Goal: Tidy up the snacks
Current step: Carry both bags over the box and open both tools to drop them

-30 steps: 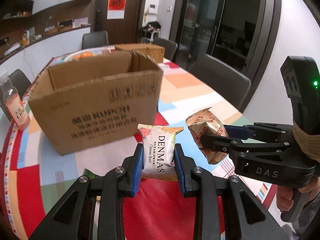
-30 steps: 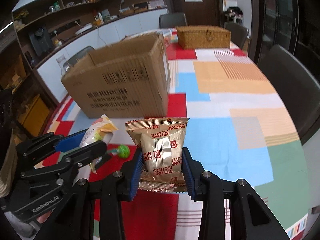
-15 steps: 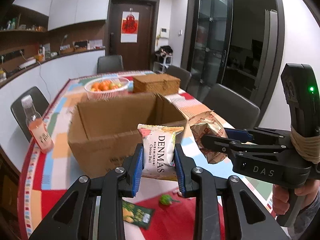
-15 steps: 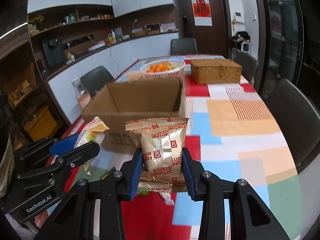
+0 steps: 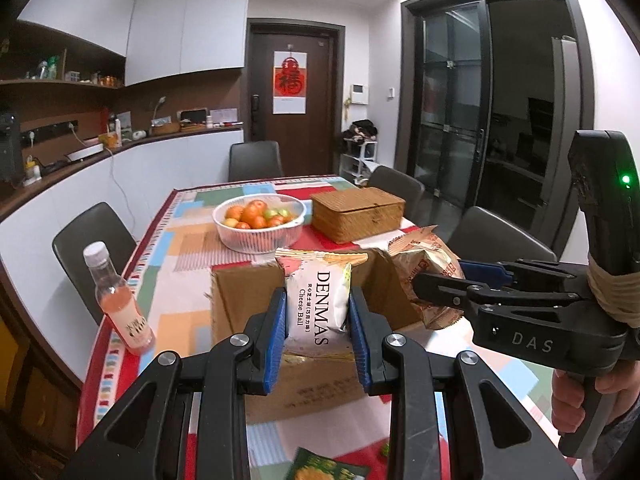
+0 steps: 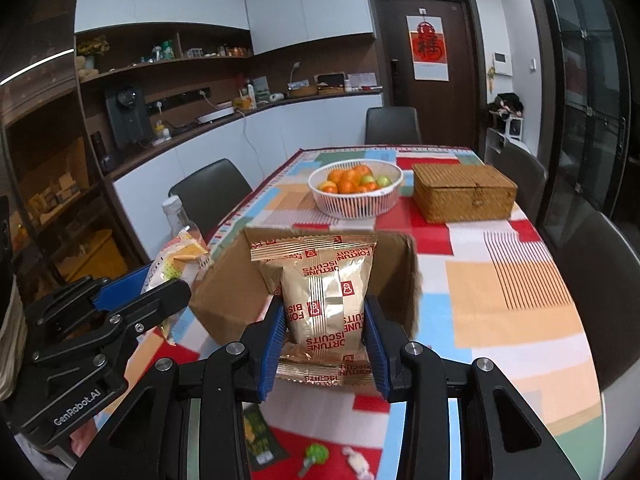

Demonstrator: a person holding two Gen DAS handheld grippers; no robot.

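Observation:
My left gripper (image 5: 319, 334) is shut on a white Denmas cheese ball packet (image 5: 320, 304), held upright in the air above the near side of an open cardboard box (image 5: 240, 312). My right gripper (image 6: 325, 340) is shut on a gold fortune biscuits packet (image 6: 325, 294), also raised over the box (image 6: 232, 292). The right gripper and its gold packet (image 5: 428, 268) show at the right of the left wrist view. The left gripper and its white packet (image 6: 176, 260) show at the left of the right wrist view.
A pink drink bottle (image 5: 118, 300) stands left of the box. A white fruit basket (image 5: 260, 220) and a wicker box (image 5: 358, 214) sit beyond it. A green packet (image 6: 258, 432), a green candy (image 6: 316, 454) and a white candy (image 6: 358, 458) lie on the patchwork tablecloth (image 6: 500, 300) below. Chairs surround the table.
Both grippers have risen with their packets and moved forward. The box has dropped lower in both views and its open top now lies beneath the packets.

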